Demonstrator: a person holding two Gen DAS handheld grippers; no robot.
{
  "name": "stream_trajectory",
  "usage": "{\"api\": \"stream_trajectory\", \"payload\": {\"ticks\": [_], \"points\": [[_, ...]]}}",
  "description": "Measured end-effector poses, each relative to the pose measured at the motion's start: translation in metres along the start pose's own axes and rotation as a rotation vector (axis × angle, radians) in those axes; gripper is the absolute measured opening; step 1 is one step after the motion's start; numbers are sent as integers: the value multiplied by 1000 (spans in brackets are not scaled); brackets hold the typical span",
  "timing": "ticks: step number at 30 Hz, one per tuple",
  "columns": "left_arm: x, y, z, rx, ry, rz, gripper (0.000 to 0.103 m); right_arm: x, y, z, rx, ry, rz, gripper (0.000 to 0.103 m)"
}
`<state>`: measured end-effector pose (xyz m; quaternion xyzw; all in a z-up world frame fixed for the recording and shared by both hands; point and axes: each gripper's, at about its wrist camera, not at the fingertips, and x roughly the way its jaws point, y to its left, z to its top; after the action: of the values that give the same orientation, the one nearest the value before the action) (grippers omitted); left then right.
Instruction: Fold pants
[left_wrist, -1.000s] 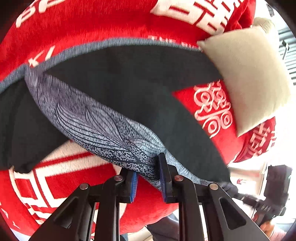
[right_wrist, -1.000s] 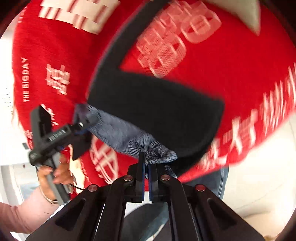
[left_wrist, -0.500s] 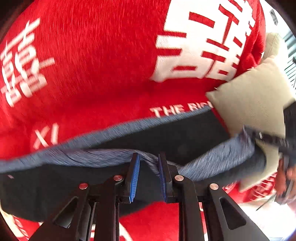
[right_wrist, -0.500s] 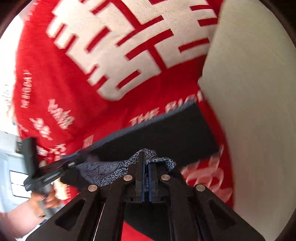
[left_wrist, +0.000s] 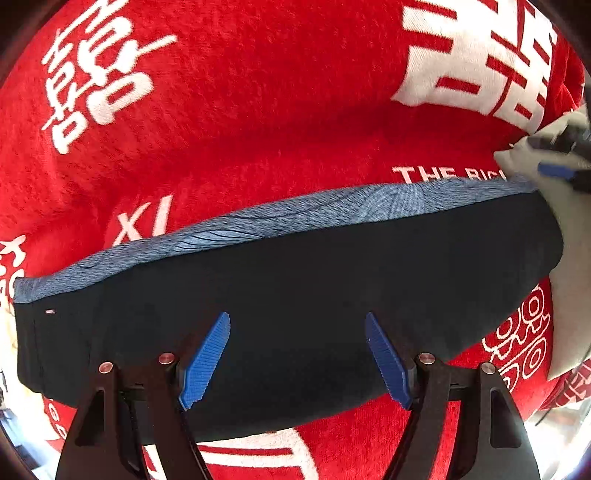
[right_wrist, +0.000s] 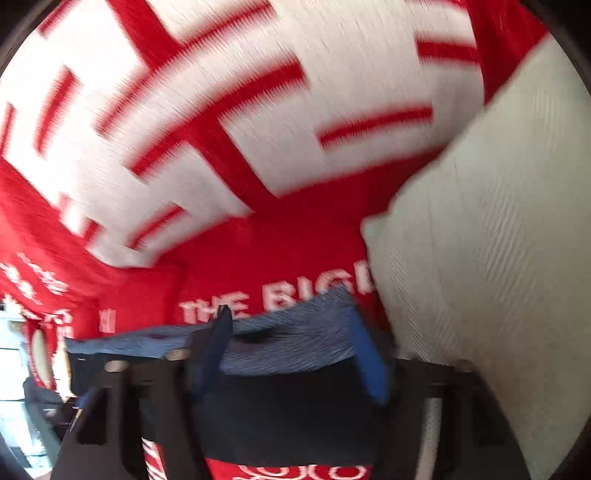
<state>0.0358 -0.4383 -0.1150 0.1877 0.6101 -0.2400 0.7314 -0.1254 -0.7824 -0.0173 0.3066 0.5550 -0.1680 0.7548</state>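
Note:
The dark navy pants (left_wrist: 295, 291) lie folded flat on the red blanket (left_wrist: 258, 110), with a blue patterned waistband (left_wrist: 314, 212) along their far edge. My left gripper (left_wrist: 297, 356) is open and empty just above the pants' near half. In the blurred right wrist view my right gripper (right_wrist: 288, 350) is open over the waistband (right_wrist: 295, 343) at the pants' right end (right_wrist: 280, 417). The right gripper also shows at the right edge of the left wrist view (left_wrist: 561, 162).
A beige pillow (right_wrist: 498, 258) lies right beside the pants' right end; it also shows in the left wrist view (left_wrist: 576, 295). The red blanket (right_wrist: 295, 240) with white lettering covers the whole surface. The floor shows at the lower left edge (right_wrist: 14, 369).
Both grippers were shut on the waistband and carried it forward over the pants. Now both are open, and the pants lie folded flat on the blanket.

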Motion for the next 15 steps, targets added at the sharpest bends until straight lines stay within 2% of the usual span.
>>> {"api": "stream_trajectory", "payload": {"ticks": [5,6,7,8,12,15], "points": [[11,-13,2,6,6,17,76,-34,23,-19,-81,-58,-95,70],[13,-16,3,8,2,21,76,-35,29,-27,-114,-57,-87,66],[15,-19,4,12,-1,27,76,-32,34,-35,-143,-40,-85,50],[19,-23,4,16,-2,35,76,-24,37,-42,-171,-7,-90,42],[40,-33,9,9,14,57,76,35,28,-67,-199,121,-161,31],[50,-34,18,2,2,61,76,60,10,-63,-166,124,-192,23]]}}
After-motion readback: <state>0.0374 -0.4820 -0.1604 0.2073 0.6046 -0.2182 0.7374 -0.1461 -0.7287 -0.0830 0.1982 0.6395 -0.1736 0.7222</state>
